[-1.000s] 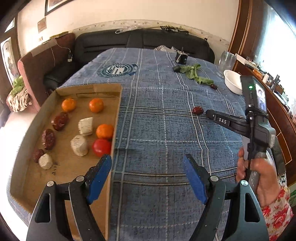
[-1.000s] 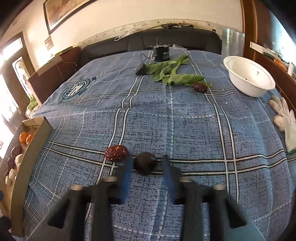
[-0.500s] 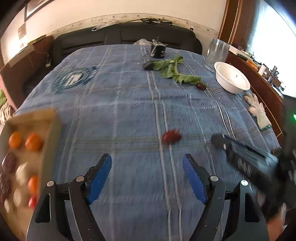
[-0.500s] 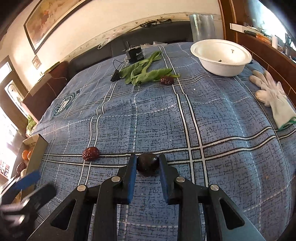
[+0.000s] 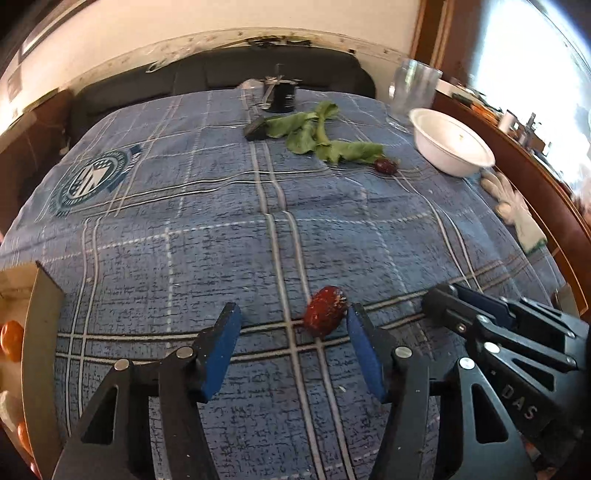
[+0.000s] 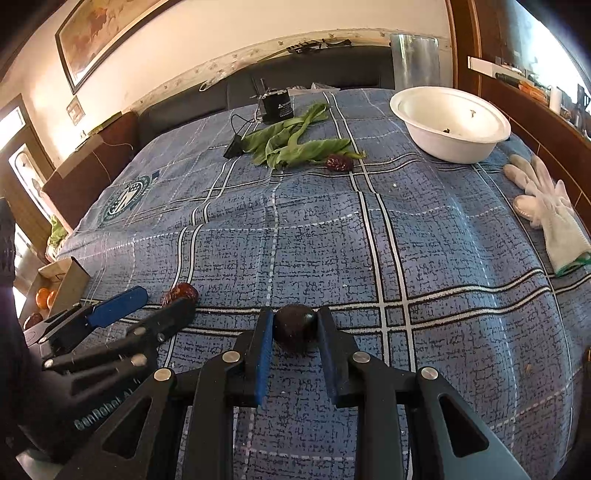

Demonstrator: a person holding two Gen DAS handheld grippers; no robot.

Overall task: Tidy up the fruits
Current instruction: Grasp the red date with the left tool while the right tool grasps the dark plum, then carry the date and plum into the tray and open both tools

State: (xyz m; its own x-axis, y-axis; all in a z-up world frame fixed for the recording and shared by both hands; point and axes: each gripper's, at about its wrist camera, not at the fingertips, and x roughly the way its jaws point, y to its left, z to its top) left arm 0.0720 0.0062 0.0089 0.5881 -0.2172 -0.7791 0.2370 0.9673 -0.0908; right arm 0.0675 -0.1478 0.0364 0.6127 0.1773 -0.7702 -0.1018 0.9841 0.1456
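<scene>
A: Lying nearest on the blue plaid cloth (image 5: pixel 207 266), what is seen?

B: A red date (image 5: pixel 325 311) is found between the closing jaws of the left gripper (image 5: pixel 291 325), beside the right-hand pad; whether that pad touches it cannot be told. A dark round fruit (image 6: pixel 295 328) is clamped between the pads of the right gripper (image 6: pixel 294 325), low on the cloth.

A: And to the side?

B: A cardboard box (image 5: pixel 40 332) is set at the left edge, with orange fruits (image 5: pixel 10 339) inside.

A: Farther off?

B: A second date (image 6: pixel 339 162) is laid just beside green leaves (image 6: pixel 291 142). A white bowl (image 6: pixel 448 123) and white gloves (image 6: pixel 546 206) are placed to the right. A small black device (image 6: pixel 275 105) is stood behind the leaves. A dark sofa (image 5: pixel 221 74), a cream wall (image 6: pixel 229 33) and a framed picture (image 6: pixel 96 35) are seen beyond.
</scene>
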